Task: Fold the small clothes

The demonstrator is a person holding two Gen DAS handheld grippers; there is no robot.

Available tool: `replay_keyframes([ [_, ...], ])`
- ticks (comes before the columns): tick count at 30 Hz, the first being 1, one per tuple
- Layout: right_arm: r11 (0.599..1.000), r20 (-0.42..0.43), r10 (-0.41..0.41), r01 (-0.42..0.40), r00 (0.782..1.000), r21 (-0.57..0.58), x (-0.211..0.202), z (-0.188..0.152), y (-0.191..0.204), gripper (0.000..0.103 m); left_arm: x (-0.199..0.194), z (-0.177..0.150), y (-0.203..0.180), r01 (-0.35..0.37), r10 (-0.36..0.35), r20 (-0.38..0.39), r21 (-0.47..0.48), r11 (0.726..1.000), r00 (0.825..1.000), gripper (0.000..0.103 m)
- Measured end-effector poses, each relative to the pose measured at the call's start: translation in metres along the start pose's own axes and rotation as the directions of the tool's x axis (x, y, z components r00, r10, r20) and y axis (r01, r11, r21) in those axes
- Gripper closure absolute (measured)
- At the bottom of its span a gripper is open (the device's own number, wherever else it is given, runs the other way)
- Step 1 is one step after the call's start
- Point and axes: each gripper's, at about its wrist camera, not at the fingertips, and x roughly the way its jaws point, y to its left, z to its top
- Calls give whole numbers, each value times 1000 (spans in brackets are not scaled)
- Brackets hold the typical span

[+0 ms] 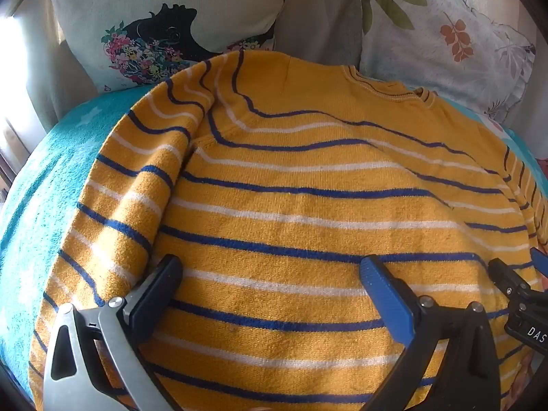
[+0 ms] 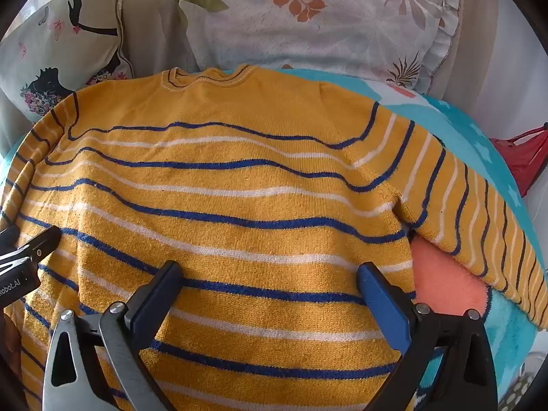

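Yellow striped sweater (image 2: 219,185) flat | collar (image 2: 205,77) toward pillows (image 2: 308,17) | long axis hem-to-collar

The sweater (image 1: 308,205) is a fuzzy, matt knit cloth, slightly pilled, with a ribbed collar. Under it lies a blanket (image 1: 44,178) of plush, fluffy fleece, long-napped at its left edge. The cushions (image 2: 308,17) behind are smooth printed woven cloth, one with a dimpled weave. The left hand-held gripper (image 1: 270,274) and the right hand-held gripper (image 2: 270,274) each show matt plastic fingers (image 2: 383,301), brushed grey metal arms and shiny metal screw heads.
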Motion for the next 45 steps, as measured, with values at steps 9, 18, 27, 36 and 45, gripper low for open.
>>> replay_keyframes([
  [9, 1000, 2, -4, 4, 1000, -2, 2, 0, 2, 0, 0, 0, 0, 1, -1, 1, 0, 1000, 1000, 0],
  [18, 1000, 2, -1, 1, 1000, 1, 6, -1, 4, 0, 0, 0, -1, -4, 4, 0, 0, 1000, 1000, 0],
  [27, 1000, 2, -1, 1, 1000, 1, 8, -1, 5, 0, 1, 1, 0, -16, 16, -3, -7, 1000, 1000, 0],
  [36, 1000, 3, 0, 0, 1000, 3, 11, -1, 7, 0, 2, 1, -3, -16, 16, -4, -7, 1000, 1000, 0],
  [45, 1000, 3, -1, 1, 1000, 3, 14, -2, 8, 0, 1, 1, -3, -16, 16, -3, -7, 1000, 1000, 0],
])
